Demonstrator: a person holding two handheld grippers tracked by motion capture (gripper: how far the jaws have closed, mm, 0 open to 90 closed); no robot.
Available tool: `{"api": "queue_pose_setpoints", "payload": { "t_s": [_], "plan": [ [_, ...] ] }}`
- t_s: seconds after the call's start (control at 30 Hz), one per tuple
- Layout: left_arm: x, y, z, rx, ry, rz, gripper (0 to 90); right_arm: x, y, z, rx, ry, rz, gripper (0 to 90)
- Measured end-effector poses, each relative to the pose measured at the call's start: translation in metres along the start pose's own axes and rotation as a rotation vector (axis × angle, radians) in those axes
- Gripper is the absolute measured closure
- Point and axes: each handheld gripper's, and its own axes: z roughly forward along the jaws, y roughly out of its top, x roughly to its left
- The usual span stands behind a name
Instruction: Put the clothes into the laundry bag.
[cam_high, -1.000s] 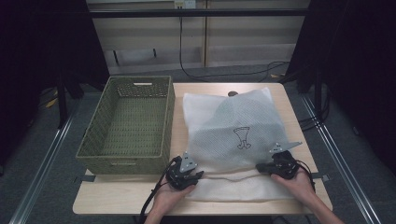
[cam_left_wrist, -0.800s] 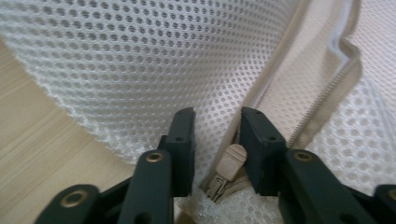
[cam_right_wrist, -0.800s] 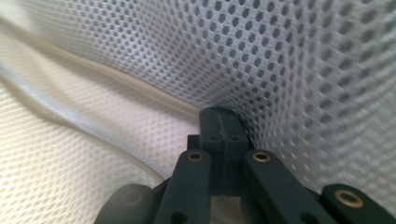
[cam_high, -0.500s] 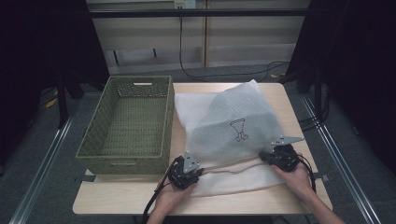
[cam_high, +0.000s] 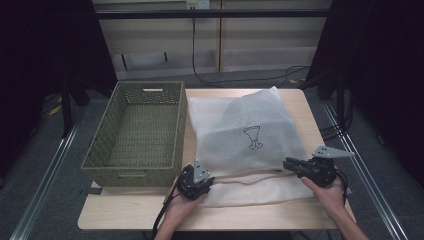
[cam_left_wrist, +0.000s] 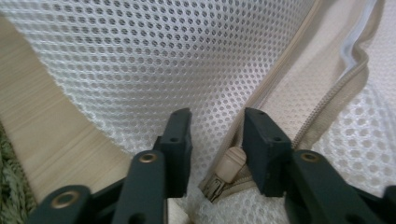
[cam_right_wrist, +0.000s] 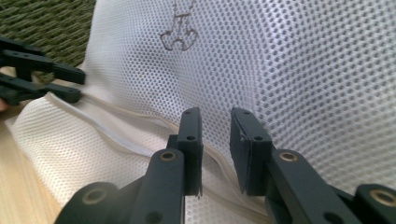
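Mesh laundry bag (cam_high: 250, 140) lies on the bench (cam_high: 300, 100), and the left hand-held gripper (cam_left_wrist: 215, 135) stands at its near left corner, jaws partly apart with the beige zipper pull (cam_left_wrist: 231, 163) between them; whether the pads press on it is hard to tell. At the bag's near right edge the right hand-held gripper (cam_right_wrist: 215, 135) has just been opening, with mesh in the gap but no pad pinching it. One zipper (cam_high: 245, 176) runs between the two grippers. One woven green basket (cam_high: 140, 125) sits just left of the bag. Whatever bulges inside the bag is hidden.
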Motion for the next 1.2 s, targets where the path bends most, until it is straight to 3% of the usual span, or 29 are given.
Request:
{"api": "queue_pose_setpoints", "payload": {
  "t_s": [0.1,0.17,0.3,0.47,0.6,0.77,0.97,1.07,1.2],
  "plan": [
    [-0.001,0.002,-0.014,-0.097,-0.045,-0.035,53.3,-0.001,0.000,-0.003,-0.015,-0.011,0.007,74.6],
    [-0.002,0.004,-0.027,-0.172,-0.080,-0.034,50.3,-0.001,0.001,-0.007,-0.039,-0.014,0.007,73.6],
    [-0.005,0.006,-0.049,-0.268,-0.084,-0.067,34.3,0.004,0.002,-0.013,-0.070,-0.010,0.002,67.5],
    [-0.005,0.000,-0.070,-0.351,-0.069,-0.098,24.1,0.017,0.001,-0.023,-0.110,-0.015,-0.009,50.3],
    [-0.002,-0.011,-0.082,-0.377,-0.032,-0.121,19.4,0.022,-0.004,-0.037,-0.180,-0.056,-0.015,37.3],
    [0.003,-0.022,-0.096,-0.385,0.049,-0.135,13.4,0.026,-0.013,-0.051,-0.194,-0.082,-0.036,34.7],
    [0.008,-0.032,-0.107,-0.410,0.062,-0.149,10.8,0.024,-0.024,-0.064,-0.203,-0.088,-0.008,29.5],
    [0.008,-0.038,-0.109,-0.409,0.065,-0.177,10.3,0.024,-0.025,-0.068,-0.200,-0.103,-0.026,28.5],
    [0.008,-0.051,-0.115,-0.418,0.076,-0.211,10.0,0.020,-0.027,-0.068,-0.198,-0.113,-0.005,28.3]
  ]
}}
